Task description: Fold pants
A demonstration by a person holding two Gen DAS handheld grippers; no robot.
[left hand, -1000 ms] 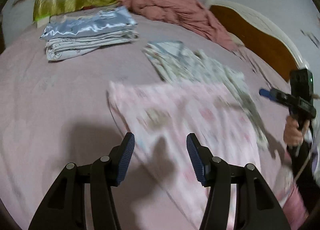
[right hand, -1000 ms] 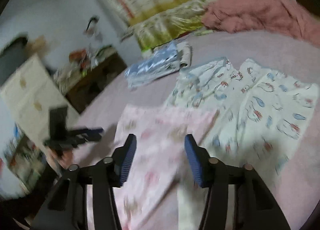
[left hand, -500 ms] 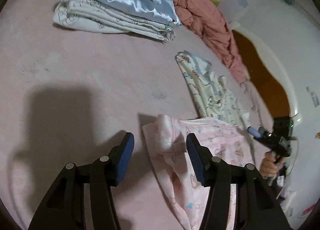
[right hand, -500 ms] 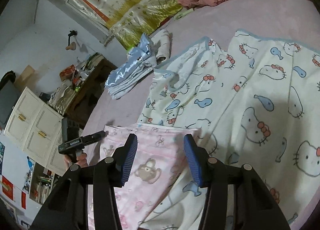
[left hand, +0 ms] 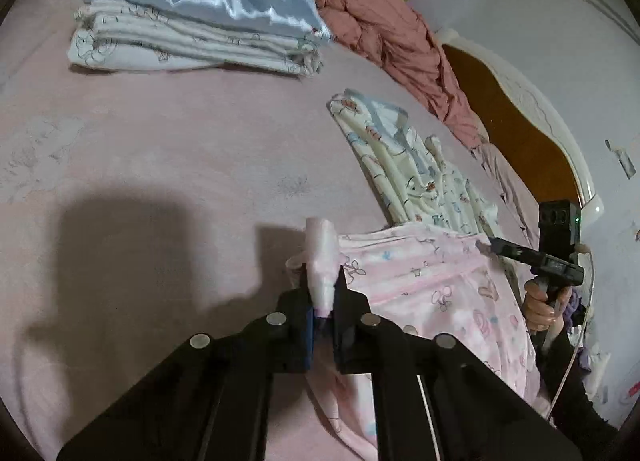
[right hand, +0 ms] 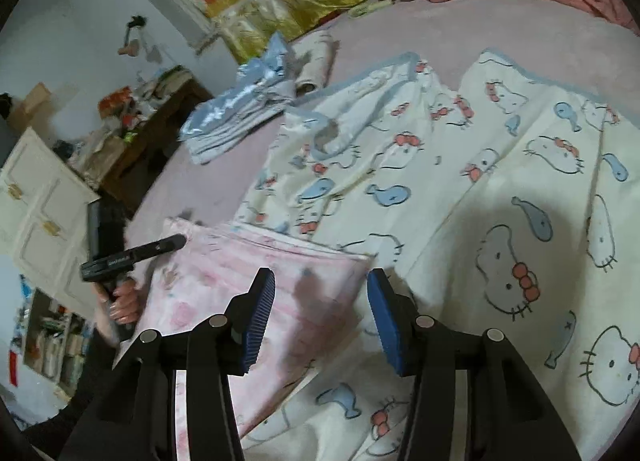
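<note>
Pink pants [left hand: 432,281] corner pinched in left gripper [left hand: 322,301] jaws; bed [left hand: 180,165] beneath.

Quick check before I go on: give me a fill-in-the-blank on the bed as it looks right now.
1. The left claw is shut on a corner of the ____ pants.
2. The right claw is closing, its pads not yet pressing on the ____ pants.
3. A shiny ____ garment tops the folded stack.
4. The pink pants overlap the ____-print pyjamas.

Missing: pink; pink; blue; cat

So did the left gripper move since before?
Yes. The left gripper came down and forward toward the folded pile, and has shut on the corner of the pink pants.
</note>
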